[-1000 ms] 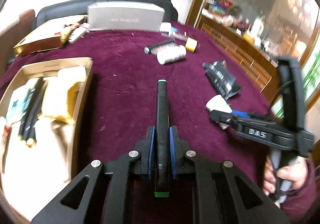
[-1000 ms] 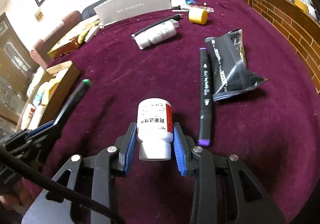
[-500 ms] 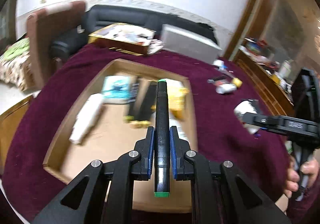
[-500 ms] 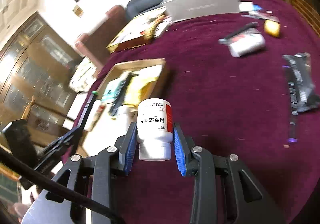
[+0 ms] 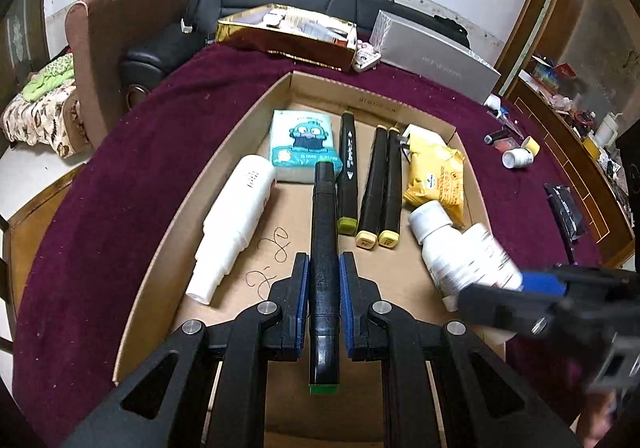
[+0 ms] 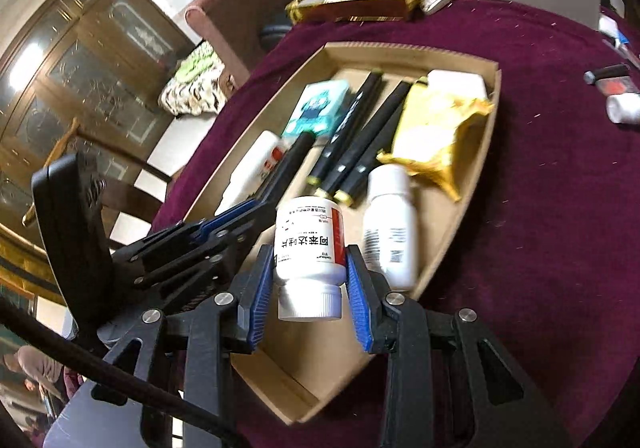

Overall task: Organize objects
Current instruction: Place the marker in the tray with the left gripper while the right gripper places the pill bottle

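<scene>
While both loads hang over the cardboard tray (image 5: 224,152), left gripper (image 5: 324,284) clamps the green-capped marker (image 5: 323,248), right gripper (image 6: 310,280) pinches the pill bottle (image 6: 310,244); lowering and release look next.

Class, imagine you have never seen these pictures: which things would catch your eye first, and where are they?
First, the black marker with green end caps, clamped in the left gripper over the shallow cardboard tray. Next, the white pill bottle with a red-edged label, gripped by the right gripper at the tray's near edge. Then the crinkled yellow snack packet inside the tray.
</scene>
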`<state>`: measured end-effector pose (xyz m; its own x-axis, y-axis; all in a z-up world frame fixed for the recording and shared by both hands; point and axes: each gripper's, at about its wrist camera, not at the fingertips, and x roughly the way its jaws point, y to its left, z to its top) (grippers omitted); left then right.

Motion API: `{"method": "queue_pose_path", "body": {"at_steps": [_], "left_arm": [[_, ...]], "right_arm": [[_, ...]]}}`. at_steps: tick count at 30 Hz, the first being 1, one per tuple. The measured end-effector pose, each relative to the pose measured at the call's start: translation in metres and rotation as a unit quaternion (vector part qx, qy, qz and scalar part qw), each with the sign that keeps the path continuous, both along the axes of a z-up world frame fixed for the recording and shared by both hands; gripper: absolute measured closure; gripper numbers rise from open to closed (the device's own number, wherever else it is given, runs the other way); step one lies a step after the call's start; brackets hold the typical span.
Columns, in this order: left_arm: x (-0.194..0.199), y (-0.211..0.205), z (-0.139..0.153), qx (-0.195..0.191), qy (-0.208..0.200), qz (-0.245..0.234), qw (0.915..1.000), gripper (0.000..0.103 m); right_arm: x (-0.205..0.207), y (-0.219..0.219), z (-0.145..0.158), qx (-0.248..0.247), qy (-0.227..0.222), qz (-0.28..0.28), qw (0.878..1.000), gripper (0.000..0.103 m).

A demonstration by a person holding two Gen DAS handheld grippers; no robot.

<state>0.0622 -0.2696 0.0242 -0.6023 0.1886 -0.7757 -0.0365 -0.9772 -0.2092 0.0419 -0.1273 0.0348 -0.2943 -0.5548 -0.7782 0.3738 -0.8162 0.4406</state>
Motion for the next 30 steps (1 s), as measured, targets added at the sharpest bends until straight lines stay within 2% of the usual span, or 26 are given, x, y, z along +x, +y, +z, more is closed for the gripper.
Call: {"method": "queue_pose_path", "body": {"at_steps": [15,24,30], "left_arm": [[0.002,-0.01,-0.014,0.001,-0.014,0.006,0.9999,0.091],[0.005,-0.021,-0.015,0.039,-0.013,0.022,0.9989,0.091],[0.016,-0.021,-0.005,0.04,-0.002,0.036,0.9985,0.089]], "right_arm": [[0.0,-0.021,-0.022,0.029,-0.013,0.011,0.999,0.07],[-0.003,-0.022,-0.027,0.037,-0.014,0.005,0.999,0.07],[-0.001,-0.023,-0.027,0.046,-0.006,0.002,0.999,0.07]]}}
